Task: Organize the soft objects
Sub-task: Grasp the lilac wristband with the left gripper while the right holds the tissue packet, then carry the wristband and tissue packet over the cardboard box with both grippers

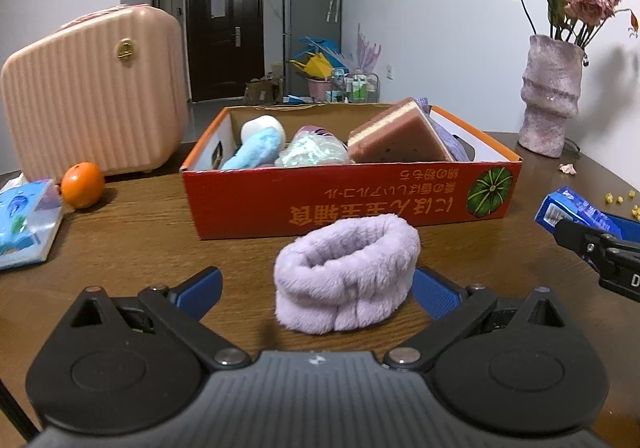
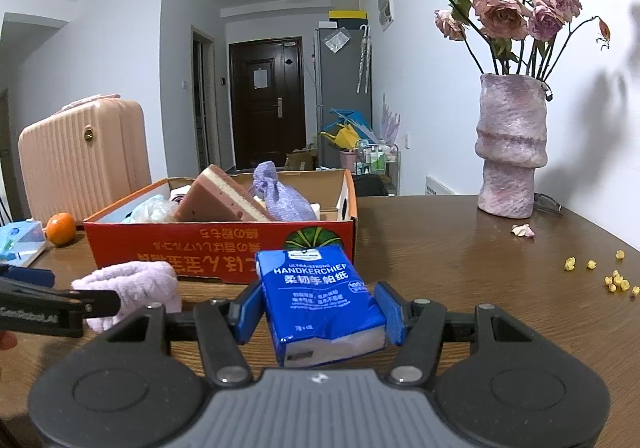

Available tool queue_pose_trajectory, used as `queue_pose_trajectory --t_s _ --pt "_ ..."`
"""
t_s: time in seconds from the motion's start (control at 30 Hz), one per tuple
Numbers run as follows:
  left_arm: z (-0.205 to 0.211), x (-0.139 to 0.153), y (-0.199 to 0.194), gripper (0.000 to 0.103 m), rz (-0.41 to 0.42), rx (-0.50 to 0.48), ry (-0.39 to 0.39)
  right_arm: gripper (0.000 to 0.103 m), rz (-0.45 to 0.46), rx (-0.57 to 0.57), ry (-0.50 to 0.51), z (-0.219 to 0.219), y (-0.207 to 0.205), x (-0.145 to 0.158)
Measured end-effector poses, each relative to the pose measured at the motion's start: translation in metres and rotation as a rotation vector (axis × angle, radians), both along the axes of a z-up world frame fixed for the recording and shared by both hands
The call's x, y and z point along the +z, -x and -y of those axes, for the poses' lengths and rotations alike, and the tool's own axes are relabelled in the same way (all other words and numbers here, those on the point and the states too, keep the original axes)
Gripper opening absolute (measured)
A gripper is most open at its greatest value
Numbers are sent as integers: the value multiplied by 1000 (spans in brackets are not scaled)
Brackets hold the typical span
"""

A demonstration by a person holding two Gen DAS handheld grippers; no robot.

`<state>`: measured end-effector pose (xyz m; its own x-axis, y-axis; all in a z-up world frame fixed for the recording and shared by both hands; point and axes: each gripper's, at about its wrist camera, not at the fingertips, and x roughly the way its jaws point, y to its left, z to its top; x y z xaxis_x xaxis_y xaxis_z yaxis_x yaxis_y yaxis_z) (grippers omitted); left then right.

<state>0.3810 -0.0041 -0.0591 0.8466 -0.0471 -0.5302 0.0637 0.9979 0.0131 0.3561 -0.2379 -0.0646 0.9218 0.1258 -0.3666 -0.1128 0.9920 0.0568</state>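
A fluffy lilac band lies on the wooden table between the wide-open fingers of my left gripper; neither pad clearly touches it. It also shows in the right wrist view. My right gripper is shut on a blue handkerchief tissue pack, which also shows in the left wrist view. The red cardboard box stands just beyond, holding a pink layered sponge, a blue-and-white sock, a pale bundle and a lilac pouch.
A pink ribbed case, an orange and a blue tissue box stand at the left. A pink vase with dried roses stands back right, with a petal and yellow bits scattered on the table.
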Motion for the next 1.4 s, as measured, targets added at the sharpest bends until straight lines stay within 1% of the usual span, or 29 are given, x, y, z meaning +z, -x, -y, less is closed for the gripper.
queue_pose_trajectory --t_s 0.13,0.4,0.5,0.6,0.63,0.67,0.7,0.73,0.77,0.8,0.87,0.9,0.93,0.97,1.0,1.03,1.07,1.17,1.3,1.4 --pt "6 -4 -14 103 -21 -13 -18 59 -3 -14 0 1 -1 -1" --pt "9 -10 -34 103 -47 -57 -19 59 -11 -38 4 3 -8 -4" --pt "12 -15 -41 103 -68 -53 -42 59 -10 -40 10 2 -9 -4" --pt "11 -17 -43 103 -73 -52 -34 59 -9 -37 16 0 -10 -5" --pt "11 -17 -42 101 -69 -53 -31 59 -8 -36 20 -1 -10 -5" --pt "11 -17 -41 95 -66 -58 -26 59 -7 -36 23 -1 -11 -5" --pt "11 -17 -41 91 -63 -64 -26 59 -4 -37 26 -2 -11 -5" --pt "12 -18 -40 82 -64 -70 -32 59 0 -37 29 -3 -11 -5" --pt "14 -18 -39 78 -65 -73 -37 59 3 -37 31 -3 -11 -5" --pt "15 -18 -39 76 -63 -76 -42 59 6 -35 32 -4 -10 -5" --pt "15 -17 -37 61 -48 -75 -42 59 10 -34 36 -5 -9 -5" --pt "15 -16 -37 57 -45 -74 -35 59 12 -34 37 -5 -9 -5" --pt "14 -16 -37 48 -45 -70 -28 59 14 -34 38 -5 -9 -5" --pt "13 -16 -37 43 -48 -66 -20 59 15 -34 38 -4 -9 -4" --pt "12 -15 -36 40 -47 -61 -14 59 17 -34 38 -4 -8 -4" --pt "12 -15 -35 35 -44 -55 -10 59 18 -35 37 -4 -9 -4" --pt "12 -14 -34 32 -42 -51 -6 59 18 -34 36 -4 -9 -4" --pt "15 -13 -28 29 -31 -43 -8 59 23 -35 37 -4 -8 -4" --pt "16 -9 -20 29 0 -7 -11 59 37 -35 33 -4 -6 -3" --pt "13 -2 -11 29 30 29 7 59 49 -34 26 -3 -4 -1"
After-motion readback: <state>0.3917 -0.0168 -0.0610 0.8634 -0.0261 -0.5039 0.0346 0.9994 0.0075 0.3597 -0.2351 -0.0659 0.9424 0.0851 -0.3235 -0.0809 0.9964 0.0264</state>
